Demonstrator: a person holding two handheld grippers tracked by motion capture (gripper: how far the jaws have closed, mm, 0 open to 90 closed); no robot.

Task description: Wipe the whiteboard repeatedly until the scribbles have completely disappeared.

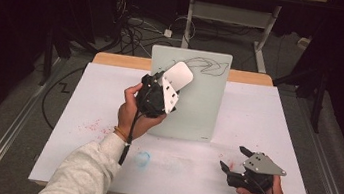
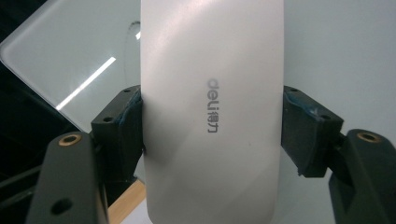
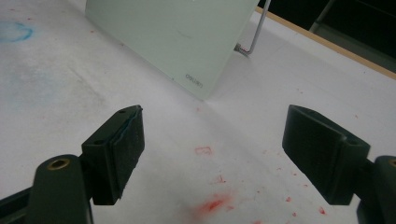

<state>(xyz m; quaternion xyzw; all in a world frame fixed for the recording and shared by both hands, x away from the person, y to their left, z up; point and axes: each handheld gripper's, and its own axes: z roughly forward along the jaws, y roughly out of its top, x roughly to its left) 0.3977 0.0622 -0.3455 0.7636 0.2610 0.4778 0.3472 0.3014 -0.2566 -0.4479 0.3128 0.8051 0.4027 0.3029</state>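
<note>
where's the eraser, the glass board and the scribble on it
eraser (image 2: 212,112), left gripper view, its printed logo
glass board (image 1: 204,106), high view, bare lower right of the pane
scribble (image 1: 209,65), high view, dark loops near the top edge

Left gripper (image 1: 174,79) raised, jaws clamped; right gripper (image 1: 235,158) low, jaws apart

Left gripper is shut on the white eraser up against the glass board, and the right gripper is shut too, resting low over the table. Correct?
Not quite: the right gripper is open, jaws wide apart with nothing between them, as the right gripper view shows. The left gripper does clamp the eraser at the board.
</note>
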